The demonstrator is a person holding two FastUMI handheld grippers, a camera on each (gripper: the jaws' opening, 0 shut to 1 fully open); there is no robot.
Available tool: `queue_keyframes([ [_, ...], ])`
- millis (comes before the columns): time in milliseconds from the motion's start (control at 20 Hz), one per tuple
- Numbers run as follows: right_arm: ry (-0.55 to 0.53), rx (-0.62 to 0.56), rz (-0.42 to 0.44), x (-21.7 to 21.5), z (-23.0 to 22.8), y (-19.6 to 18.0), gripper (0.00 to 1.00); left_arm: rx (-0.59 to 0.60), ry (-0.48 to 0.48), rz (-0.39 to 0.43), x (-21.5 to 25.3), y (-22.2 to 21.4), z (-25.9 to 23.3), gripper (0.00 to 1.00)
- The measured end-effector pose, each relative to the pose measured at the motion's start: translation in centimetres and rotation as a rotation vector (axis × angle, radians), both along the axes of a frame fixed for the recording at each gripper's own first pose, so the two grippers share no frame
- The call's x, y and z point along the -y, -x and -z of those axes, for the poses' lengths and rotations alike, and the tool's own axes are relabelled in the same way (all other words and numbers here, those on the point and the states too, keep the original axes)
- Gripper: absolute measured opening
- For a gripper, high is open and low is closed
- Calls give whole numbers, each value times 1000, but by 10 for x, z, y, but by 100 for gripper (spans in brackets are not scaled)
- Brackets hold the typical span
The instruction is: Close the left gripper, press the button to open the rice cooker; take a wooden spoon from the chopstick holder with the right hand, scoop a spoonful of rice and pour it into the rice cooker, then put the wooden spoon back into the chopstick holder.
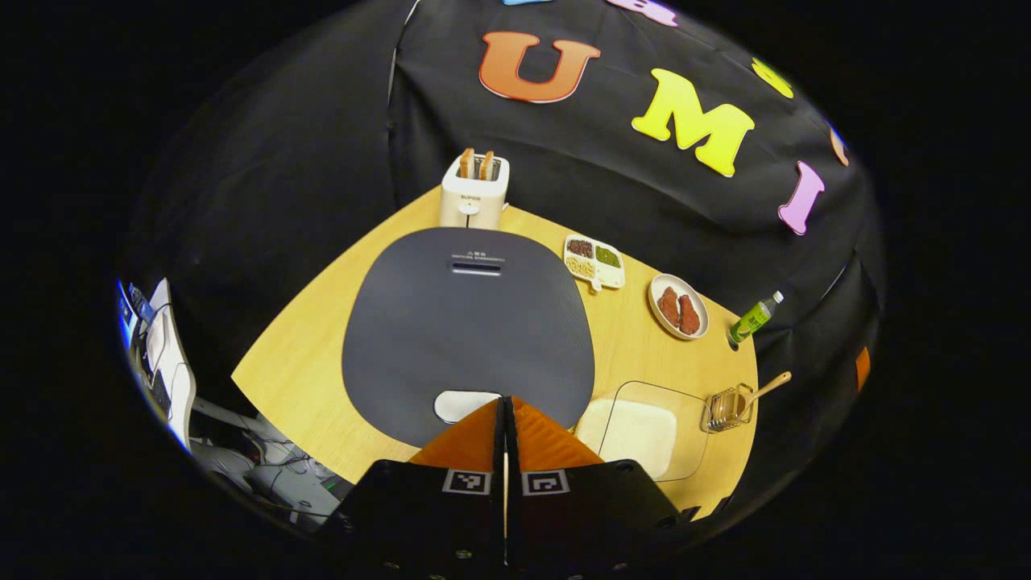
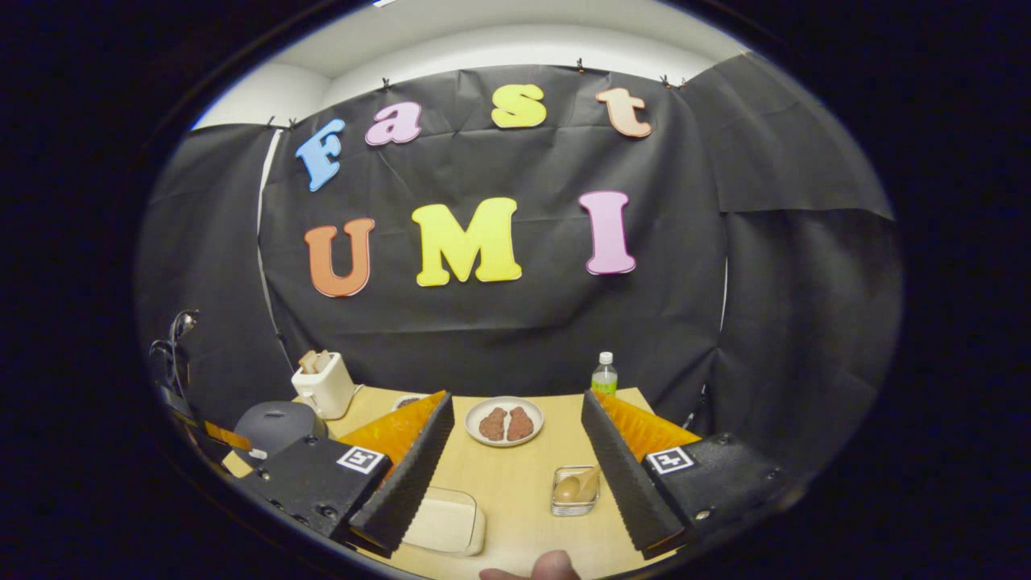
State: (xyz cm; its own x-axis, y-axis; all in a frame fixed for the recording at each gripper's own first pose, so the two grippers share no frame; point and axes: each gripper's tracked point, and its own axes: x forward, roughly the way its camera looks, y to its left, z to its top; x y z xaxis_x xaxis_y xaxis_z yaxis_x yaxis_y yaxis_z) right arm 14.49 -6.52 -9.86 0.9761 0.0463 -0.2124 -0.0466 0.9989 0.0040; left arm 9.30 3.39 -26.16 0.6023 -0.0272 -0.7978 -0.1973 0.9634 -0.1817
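So my left gripper [image 1: 506, 403] is pressed shut, empty, seemingly just over the button [image 1: 465, 404] at 6 o'clock on the unopened rice cooker [image 1: 467, 330], while my right gripper [image 2: 515, 459] gapes, the wooden spoon [image 1: 761, 391] still waiting in the chopstick holder [image 1: 729, 409] at 3 o'clock.
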Motion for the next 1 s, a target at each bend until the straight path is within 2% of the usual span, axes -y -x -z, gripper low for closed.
queue_keyframes([
  [350,-7,-10,45,21,8,-3,100,-42,-37,-13,-19,-11,22,0],
  [450,-27,-27,44,21,15,0,100,-48,2,-26,-20,-8,23,0],
  [550,-40,-34,49,21,20,3,100,-62,82,-78,-16,-1,30,0],
  [600,-44,-38,51,20,22,3,100,-61,102,-74,-15,-6,29,0],
  [750,-43,-50,36,13,23,9,100,-62,86,-63,-19,-3,27,0],
  [1000,-7,19,63,28,-7,20,100,-18,28,-32,-20,-13,3,2],
])
